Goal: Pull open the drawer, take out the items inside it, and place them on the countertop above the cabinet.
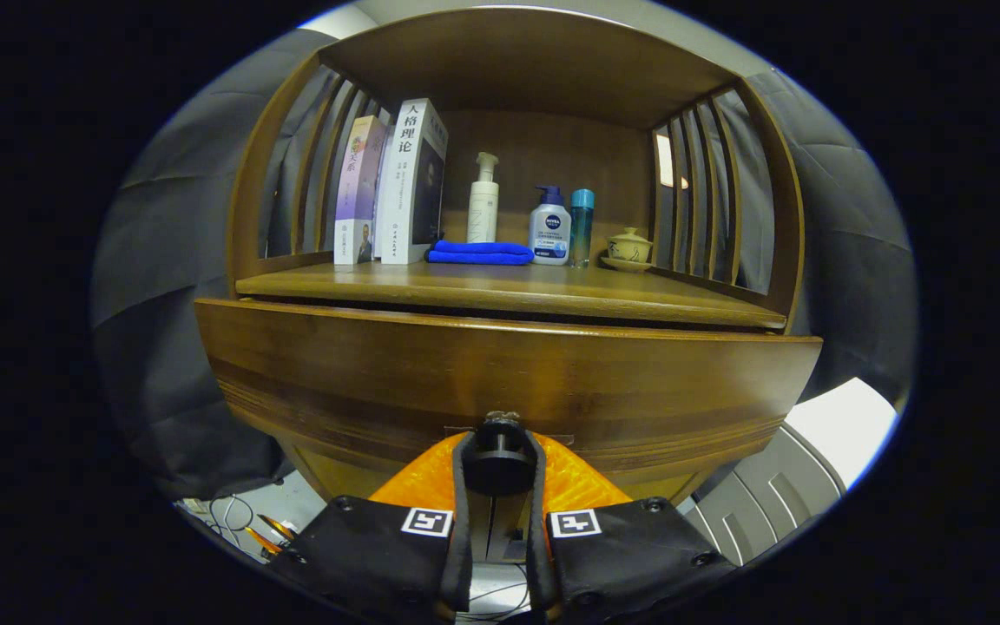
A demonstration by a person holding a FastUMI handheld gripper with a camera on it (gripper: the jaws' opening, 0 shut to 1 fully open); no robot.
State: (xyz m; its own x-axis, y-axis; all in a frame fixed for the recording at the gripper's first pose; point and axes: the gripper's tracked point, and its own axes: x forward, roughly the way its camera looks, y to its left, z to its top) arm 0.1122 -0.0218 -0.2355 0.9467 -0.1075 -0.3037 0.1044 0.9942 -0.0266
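Observation:
A wide wooden drawer front [500, 365] fills the space just ahead of me, under the cabinet's countertop [509, 291]. Its dark round knob [498, 451] sits between my two fingers, and my gripper [498, 464] is shut on it, both fingers pressing its sides. A thin dark gap shows between the drawer's top edge and the countertop, so the drawer stands slightly out. The inside of the drawer is hidden.
On the countertop stand two books [391, 187], a folded blue cloth [480, 253], a white pump bottle [483, 201], a lotion bottle [549, 227], a teal bottle [582, 226] and a small lidded cup [628, 247]. Slatted wooden sides enclose the shelf. Cables [235, 516] lie on the floor.

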